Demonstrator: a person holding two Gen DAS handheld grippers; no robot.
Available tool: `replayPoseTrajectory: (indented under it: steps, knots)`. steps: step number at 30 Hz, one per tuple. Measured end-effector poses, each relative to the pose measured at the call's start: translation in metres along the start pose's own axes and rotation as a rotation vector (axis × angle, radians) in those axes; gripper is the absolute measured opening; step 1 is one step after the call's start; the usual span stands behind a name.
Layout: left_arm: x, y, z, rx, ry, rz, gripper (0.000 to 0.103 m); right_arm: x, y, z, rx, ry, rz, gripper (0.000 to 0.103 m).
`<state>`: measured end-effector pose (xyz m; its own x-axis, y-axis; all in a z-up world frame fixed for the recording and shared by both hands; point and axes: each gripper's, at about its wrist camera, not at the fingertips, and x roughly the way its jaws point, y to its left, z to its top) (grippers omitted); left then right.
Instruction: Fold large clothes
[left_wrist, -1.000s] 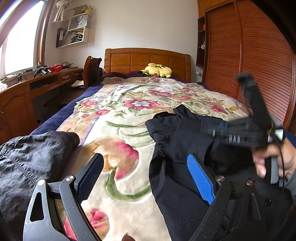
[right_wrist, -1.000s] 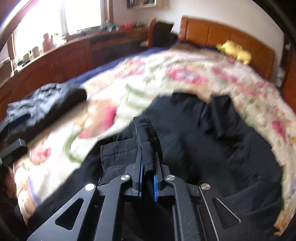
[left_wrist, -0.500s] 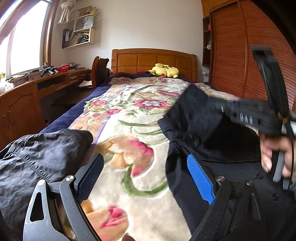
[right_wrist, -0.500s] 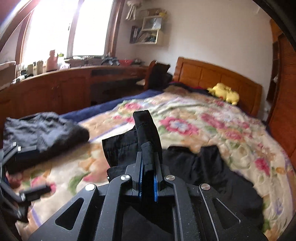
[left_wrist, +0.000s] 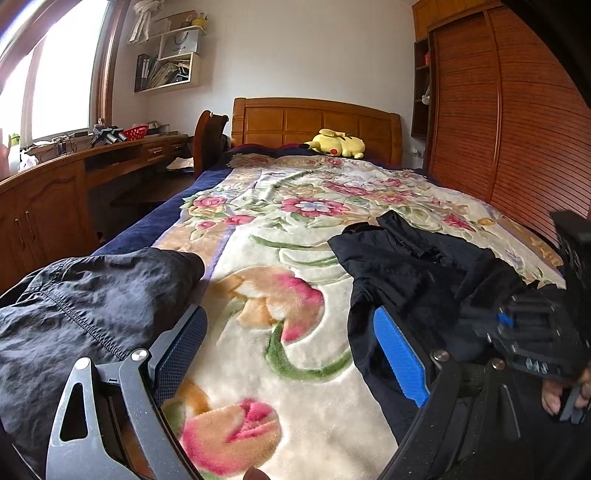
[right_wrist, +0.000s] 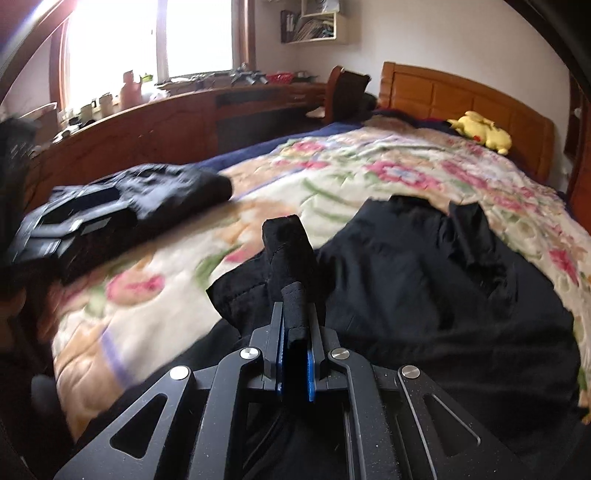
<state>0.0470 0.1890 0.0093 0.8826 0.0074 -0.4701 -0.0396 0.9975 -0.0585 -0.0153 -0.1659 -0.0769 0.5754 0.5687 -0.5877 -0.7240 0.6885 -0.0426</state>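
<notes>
here, in the left wrist view, the left gripper (left_wrist: 291, 354) hangs spread wide over the floral blanket (left_wrist: 295, 266), grasping nothing, with the black garment (left_wrist: 417, 273) just right of it. in the right wrist view, the right gripper (right_wrist: 295, 354) is clenched on a fold of that garment (right_wrist: 424, 280) (blurred edges), which lies on the blanket.

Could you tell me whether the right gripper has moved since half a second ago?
Yes. In the left wrist view the right gripper has dropped below the wardrobe, down onto the black garment.
</notes>
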Motion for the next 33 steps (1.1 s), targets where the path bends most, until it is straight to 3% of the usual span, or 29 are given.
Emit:
replayPoseTrajectory:
  steps: [5,17,20,25,29,33]
  knots:
    - [-0.002,-0.006,-0.002,0.007,-0.001,-0.010,0.092,-0.029,0.001,-0.012,0.038,0.014,0.037,0.010]
    - [-0.011,-0.018,-0.014,0.017,0.012,-0.048,0.092,-0.070,0.009,-0.047,0.061,0.074,0.067,0.029]
    - [-0.013,-0.022,-0.016,0.020,0.014,-0.059,0.092,-0.086,0.007,-0.049,0.053,0.058,0.036,0.031]
    - [-0.015,-0.027,-0.020,0.029,0.023,-0.077,0.092,-0.112,-0.007,-0.046,0.072,-0.001,-0.034,0.045]
    - [-0.014,-0.030,-0.022,0.030,0.038,-0.096,0.092,-0.120,-0.031,-0.038,0.145,-0.030,-0.068,0.046]
    - [-0.011,-0.036,-0.027,0.037,0.069,-0.139,0.092,-0.124,-0.051,-0.045,0.166,-0.042,-0.161,0.046]
